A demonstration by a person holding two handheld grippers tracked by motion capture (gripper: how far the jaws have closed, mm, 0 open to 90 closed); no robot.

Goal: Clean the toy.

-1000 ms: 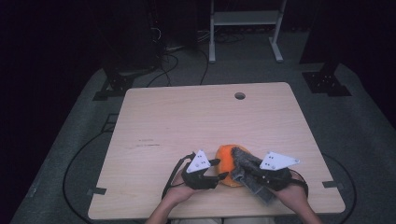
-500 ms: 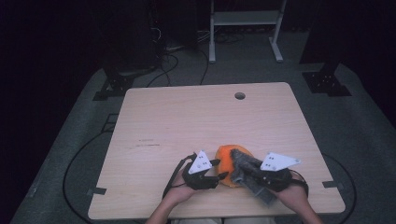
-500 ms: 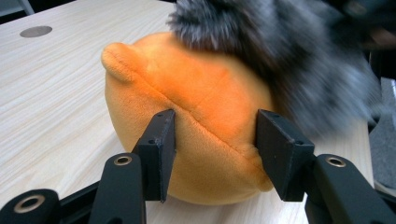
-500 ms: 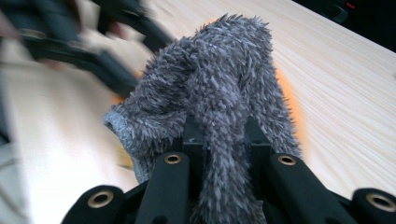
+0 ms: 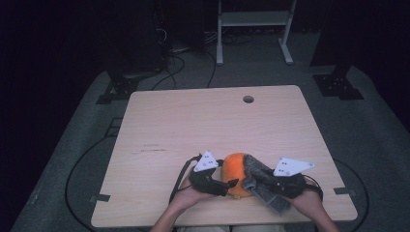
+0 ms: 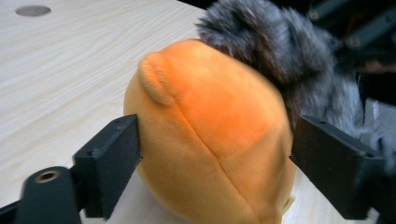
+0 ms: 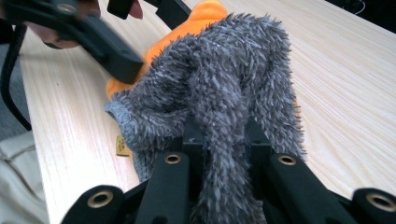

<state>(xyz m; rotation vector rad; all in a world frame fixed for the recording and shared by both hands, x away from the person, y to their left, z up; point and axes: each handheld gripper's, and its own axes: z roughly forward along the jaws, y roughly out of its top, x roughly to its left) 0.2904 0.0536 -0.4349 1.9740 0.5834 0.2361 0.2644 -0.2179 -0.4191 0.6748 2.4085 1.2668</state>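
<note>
My right claw point(image 7: 219, 140) clamps the grey furry cloth point(image 7: 224, 79), left claw point(image 6: 215, 154) just opening around the orange plush point(image 6: 210, 135); separating them remains.

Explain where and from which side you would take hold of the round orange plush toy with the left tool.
Grip the round orange plush toy across its bulging middle, coming level from its uncovered side: the grey fuzzy cloth drapes the other side, and the soft body yields between the pads.

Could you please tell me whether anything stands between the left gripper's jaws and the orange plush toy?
Nothing visible does. The left gripper has just been opening, and its jaws straddle the orange plush toy with no other thing in between; one jaw sits right against the plush. The grey furry cloth drapes the toy's far side, pinched by the right gripper.
</note>
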